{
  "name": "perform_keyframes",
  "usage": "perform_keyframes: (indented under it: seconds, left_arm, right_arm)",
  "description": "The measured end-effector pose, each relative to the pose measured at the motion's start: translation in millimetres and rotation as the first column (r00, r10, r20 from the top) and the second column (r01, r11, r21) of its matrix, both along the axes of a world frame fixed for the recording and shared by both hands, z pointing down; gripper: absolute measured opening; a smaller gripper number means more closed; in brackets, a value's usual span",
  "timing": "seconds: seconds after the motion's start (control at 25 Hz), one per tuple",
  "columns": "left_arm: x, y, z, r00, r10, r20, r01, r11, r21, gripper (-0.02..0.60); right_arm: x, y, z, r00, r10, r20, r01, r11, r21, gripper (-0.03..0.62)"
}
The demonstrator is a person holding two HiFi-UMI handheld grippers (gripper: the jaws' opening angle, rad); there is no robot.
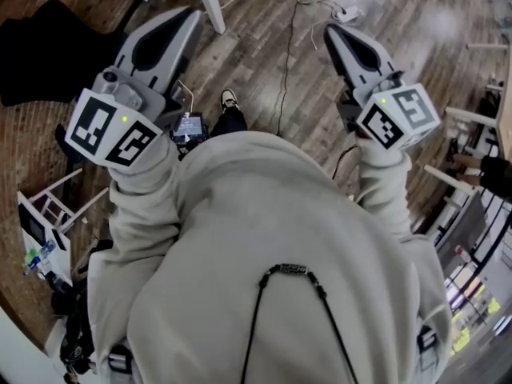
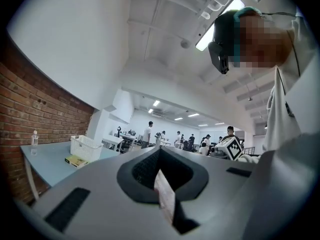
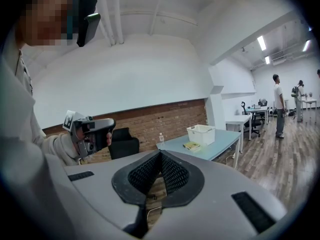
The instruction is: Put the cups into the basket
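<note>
No cup shows in any view. The white slatted basket (image 3: pixel 201 134) stands on a pale blue table (image 3: pixel 225 140), well ahead of me; the left gripper view has the basket (image 2: pixel 85 146) at its left. Both grippers are held out in front of my chest above the wooden floor. My left gripper (image 1: pixel 192 13) is shut with nothing between its jaws, whose tips meet (image 2: pixel 160 150). My right gripper (image 1: pixel 330 30) is shut and empty as well (image 3: pixel 160 153). Each gripper appears in the other's view: the left gripper (image 3: pixel 90 134) and the right gripper's marker cube (image 2: pixel 231 148).
Beside the basket lie a yellow book (image 3: pixel 191 145) and a small bottle (image 3: pixel 161 138). A black chair (image 3: pixel 124 145) stands by the brick wall. A table leg (image 1: pixel 212 6) and cables (image 1: pixel 288 46) are on the floor ahead. Several people stand far off.
</note>
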State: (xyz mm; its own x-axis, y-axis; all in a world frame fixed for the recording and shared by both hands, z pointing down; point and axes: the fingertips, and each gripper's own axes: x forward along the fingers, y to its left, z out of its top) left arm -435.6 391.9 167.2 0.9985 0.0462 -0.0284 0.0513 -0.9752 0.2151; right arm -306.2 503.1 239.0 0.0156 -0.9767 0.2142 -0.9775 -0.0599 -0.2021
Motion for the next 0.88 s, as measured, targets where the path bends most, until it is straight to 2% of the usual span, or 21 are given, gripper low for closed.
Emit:
perform_keyframes:
  seconds: [0.32, 0.52, 0.72, 0.88]
  left_arm:
    - [10.1, -109.3, 3.0, 0.999, -0.048, 0.015, 0.048, 0.999, -0.008, -0.003]
    - [18.6, -160.2, 6.8, 0.999, -0.041, 0.018, 0.041, 0.999, -0.011, -0.003]
    - [25.3, -199.7, 8.1, 0.999, -0.032, 0.011, 0.032, 0.999, -0.025, -0.003]
    - [39.4, -213.9, 8.8, 1.0, -0.01, -0.003, 0.01, 0.999, -0.046, -0.003]
  right_arm:
    - [23.5, -100.4, -1.3, 1.0, -0.03, 0.003, 0.03, 0.999, -0.01, 0.012]
    - [35.6, -153.3, -5.5, 1.0, -0.029, -0.007, 0.029, 0.999, -0.012, 0.012]
    - [42.1, -182.2, 3.5, 1.0, -0.001, 0.022, 0.002, 1.0, -0.022, 0.012]
    - [48.5, -187.9, 1.2, 1.0, 0.011, 0.011, -0.01, 0.999, -0.033, 0.012]
